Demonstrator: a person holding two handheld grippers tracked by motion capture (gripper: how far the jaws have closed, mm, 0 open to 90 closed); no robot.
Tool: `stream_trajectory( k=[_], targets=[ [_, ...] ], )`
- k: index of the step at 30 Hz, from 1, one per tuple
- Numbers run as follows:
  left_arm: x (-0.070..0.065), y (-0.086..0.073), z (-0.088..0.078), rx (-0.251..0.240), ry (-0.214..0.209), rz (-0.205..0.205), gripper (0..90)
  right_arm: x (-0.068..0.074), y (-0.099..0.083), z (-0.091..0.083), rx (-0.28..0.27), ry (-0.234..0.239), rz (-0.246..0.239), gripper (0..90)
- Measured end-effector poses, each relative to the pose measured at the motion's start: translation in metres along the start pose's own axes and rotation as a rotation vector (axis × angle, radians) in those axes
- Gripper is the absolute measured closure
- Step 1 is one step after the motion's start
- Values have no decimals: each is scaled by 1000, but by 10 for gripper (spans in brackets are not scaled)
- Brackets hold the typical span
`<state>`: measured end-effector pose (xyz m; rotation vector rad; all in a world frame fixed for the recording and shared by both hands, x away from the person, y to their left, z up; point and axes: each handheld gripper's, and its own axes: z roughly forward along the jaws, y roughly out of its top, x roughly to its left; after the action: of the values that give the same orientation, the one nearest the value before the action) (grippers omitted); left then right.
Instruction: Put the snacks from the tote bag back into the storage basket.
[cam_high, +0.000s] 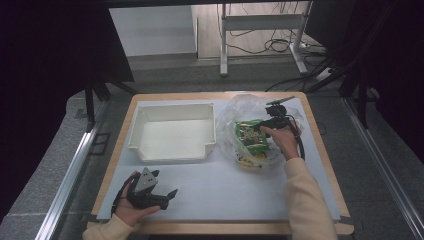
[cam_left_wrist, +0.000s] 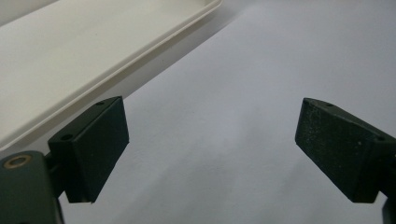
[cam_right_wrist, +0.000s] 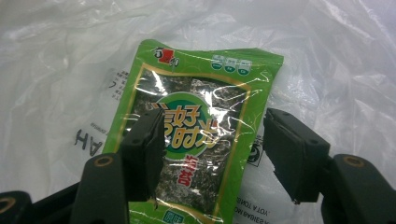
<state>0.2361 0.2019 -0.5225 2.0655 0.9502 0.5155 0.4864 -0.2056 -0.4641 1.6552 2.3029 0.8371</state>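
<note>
A green seaweed snack packet (cam_high: 250, 135) lies on a crumpled clear plastic bag (cam_high: 241, 107) at the table's right. In the right gripper view the packet (cam_right_wrist: 201, 88) lies flat, its top away from me. My right gripper (cam_right_wrist: 215, 128) hangs just over it, open: the left jaw overlaps the packet's face and the right jaw stands off its right edge. From above, that gripper (cam_high: 267, 125) sits at the bag's right side. My left gripper (cam_high: 165, 184) rests low at the front left, open (cam_left_wrist: 212, 140), with nothing between its jaws.
A white shallow tray (cam_high: 172, 156) stands left of the bag; its rim (cam_left_wrist: 107, 74) runs past my left gripper. More packets lie under the green one in the bag. A pale sheet (cam_high: 230, 192) covers the wooden table. Cables and a metal stand are on the floor beyond.
</note>
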Motion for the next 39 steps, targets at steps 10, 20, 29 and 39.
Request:
stream_trajectory(
  k=[10, 20, 29, 39],
  targets=[
    [0, 0, -1, -3, -3, -2, 97, -1, 0, 8, 33, -44, 3, 455],
    [0, 0, -1, -3, -4, -2, 97, -7, -2, 16, 64, -42, 38, 609],
    [0, 0, -2, -7, -3, -4, 97, -8, -3, 23, 121, -75, 45, 677],
    [0, 0, -3, -10, -2, -3, 98, -1, -4, 28, 151, -113, 93, 815]
  ],
)
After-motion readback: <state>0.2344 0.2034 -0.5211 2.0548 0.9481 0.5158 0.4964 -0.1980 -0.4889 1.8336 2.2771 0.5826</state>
